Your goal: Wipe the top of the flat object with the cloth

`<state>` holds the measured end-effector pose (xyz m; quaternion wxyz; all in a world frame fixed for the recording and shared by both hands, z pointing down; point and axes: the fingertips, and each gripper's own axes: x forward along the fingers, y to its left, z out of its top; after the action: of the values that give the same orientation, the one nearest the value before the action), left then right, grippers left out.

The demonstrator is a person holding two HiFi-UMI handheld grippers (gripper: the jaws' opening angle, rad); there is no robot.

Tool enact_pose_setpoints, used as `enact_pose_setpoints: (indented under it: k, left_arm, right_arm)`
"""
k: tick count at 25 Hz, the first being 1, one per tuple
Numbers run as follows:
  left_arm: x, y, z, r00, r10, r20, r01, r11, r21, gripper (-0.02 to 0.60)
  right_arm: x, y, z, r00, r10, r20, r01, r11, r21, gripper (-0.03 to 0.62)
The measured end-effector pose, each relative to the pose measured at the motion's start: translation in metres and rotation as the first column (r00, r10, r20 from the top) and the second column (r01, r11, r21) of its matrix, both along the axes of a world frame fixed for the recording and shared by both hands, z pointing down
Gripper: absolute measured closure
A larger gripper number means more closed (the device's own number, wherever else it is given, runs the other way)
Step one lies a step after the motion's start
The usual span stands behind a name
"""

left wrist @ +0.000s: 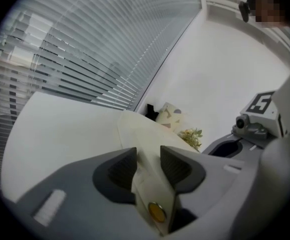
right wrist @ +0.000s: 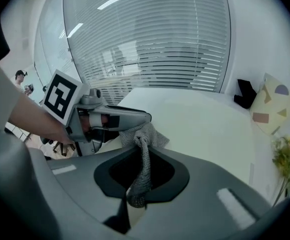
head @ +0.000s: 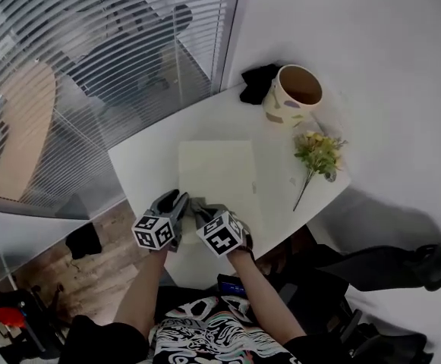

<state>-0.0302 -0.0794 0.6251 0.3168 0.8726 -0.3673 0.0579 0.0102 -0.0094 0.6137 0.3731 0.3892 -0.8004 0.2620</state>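
Holding one flat object [head: 216,169] between left gripper [left wrist: 148,155] fingers; right gripper [right wrist: 144,156] fingers clamp one cloth [right wrist: 145,134].

Pale cream flat object [head: 218,174]: rect. sheet lying flat mid-table, near edge pinched betw. jaws of left gripper [left wrist: 148,158]. Small grey knit cloth [right wrist: 147,136]: bunched up, clamped in right gripper [right wrist: 141,156], at sheet's near edge.

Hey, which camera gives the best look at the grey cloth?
The right gripper view: the grey cloth sits pinched in the right claw, close enough to show its knit. The head view shows only a small grey scrap of it. The left gripper view does not show it.
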Motion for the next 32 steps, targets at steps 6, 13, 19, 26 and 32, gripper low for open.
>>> enact_pose_setpoints:
  k: [6,13,19,26,32]
  left_arm:
    - [-0.003,0.003,0.000,1.000,-0.004,-0.009,0.004,1.000,-0.007,0.379]
    - [0.000,0.003,0.000,1.000,0.002,-0.004,-0.002,1.000,0.000,0.383]
    - [-0.001,0.005,0.000,1.000,-0.007,-0.001,0.007,1.000,0.001,0.387]
    - [0.004,0.003,0.001,1.000,0.002,0.005,-0.003,1.000,0.014,0.388]
    - [-0.001,0.007,-0.001,1.000,0.012,-0.012,-0.012,1.000,0.001,0.391]
  right_arm:
    - [0.003,-0.010,0.000,0.998,-0.022,-0.052,0.023,1.000,0.016,0.574]
    - [0.010,-0.025,0.000,0.998,-0.001,-0.069,0.002,1.000,0.018,0.574]
    - [0.009,-0.031,0.001,0.996,0.006,-0.090,-0.004,1.000,0.023,0.574]
    - [0.014,-0.041,0.003,0.996,0.005,-0.095,-0.002,0.999,0.033,0.574]
    - [0.010,-0.041,0.001,0.995,-0.006,-0.096,0.010,0.999,0.033,0.574]
